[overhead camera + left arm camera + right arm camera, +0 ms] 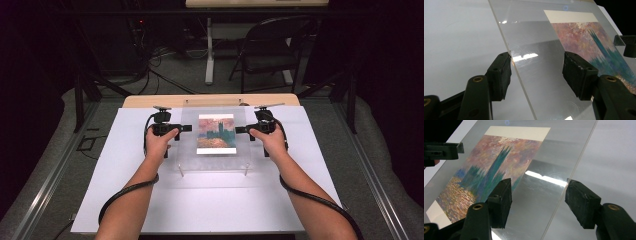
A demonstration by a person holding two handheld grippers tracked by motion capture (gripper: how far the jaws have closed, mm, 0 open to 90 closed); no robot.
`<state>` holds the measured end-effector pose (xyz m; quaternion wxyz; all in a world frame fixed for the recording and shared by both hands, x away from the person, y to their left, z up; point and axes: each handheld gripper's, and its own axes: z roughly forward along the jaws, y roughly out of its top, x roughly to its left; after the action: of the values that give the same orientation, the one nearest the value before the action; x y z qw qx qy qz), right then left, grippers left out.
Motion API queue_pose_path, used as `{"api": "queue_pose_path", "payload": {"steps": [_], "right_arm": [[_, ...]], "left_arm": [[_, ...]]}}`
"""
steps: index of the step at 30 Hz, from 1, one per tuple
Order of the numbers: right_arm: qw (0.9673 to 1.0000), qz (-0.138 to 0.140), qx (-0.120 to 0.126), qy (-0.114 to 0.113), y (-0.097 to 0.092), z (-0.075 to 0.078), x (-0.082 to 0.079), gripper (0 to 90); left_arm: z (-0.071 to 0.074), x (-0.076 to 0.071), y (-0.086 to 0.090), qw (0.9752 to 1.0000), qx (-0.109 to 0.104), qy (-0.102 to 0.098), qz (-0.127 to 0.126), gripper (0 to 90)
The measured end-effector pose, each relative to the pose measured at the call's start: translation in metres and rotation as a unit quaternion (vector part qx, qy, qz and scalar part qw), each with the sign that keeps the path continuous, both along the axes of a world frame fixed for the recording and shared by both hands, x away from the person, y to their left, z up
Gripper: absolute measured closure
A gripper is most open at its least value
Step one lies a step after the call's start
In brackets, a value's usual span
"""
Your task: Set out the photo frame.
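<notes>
Straddling the two side edges of a clear acrylic sheet (pixel 215 145), both tongs stand open with the sheet's rim between their jaws. In the left gripper view, the left tongs (pixel 536 72) have one black pad at the sheet's outer edge, apparently just touching its corner line, while the other pad sits over the sheet's face; whether that pad touches the surface cannot be told. In the right gripper view, the right tongs (pixel 539 200) show the same: one pad over the sheet near the picture, the other just outside the sheet's edge, with a gap between pad and rim. Neither pair presses on the sheet.

From the high view, the sheet lies flat at the far middle of the white worktop (pixel 125 200), raised on small clear legs, between the left tongs (pixel 187 128) and the right tongs (pixel 239 129), which face each other across it. A painted print (pixel 216 133) of a blue tower against a pink sky lies under the sheet, midway between the tongs and apart from both.
</notes>
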<state>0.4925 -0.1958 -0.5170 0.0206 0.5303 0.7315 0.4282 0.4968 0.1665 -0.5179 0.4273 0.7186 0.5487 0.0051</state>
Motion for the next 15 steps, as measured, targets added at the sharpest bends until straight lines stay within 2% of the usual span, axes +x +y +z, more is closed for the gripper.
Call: {"api": "queue_pose_path", "payload": {"steps": [5,10,15], "right_arm": [[0.9999,0.002,-0.007,-0.009,0.001,0.006,-0.003,39.6],[0.9997,0.002,-0.017,-0.015,0.001,0.012,-0.009,40.0],[0.9995,0.013,-0.022,-0.016,-0.002,0.019,-0.011,43.1]], "left_arm": [[0.005,-0.003,0.001,1.0,-0.004,-0.007,0.003,44.2],[0.012,-0.005,0.001,1.0,0.003,-0.008,-0.003,45.5],[0.02,-0.008,0.002,0.9999,0.008,-0.01,-0.012,47.4]]}}
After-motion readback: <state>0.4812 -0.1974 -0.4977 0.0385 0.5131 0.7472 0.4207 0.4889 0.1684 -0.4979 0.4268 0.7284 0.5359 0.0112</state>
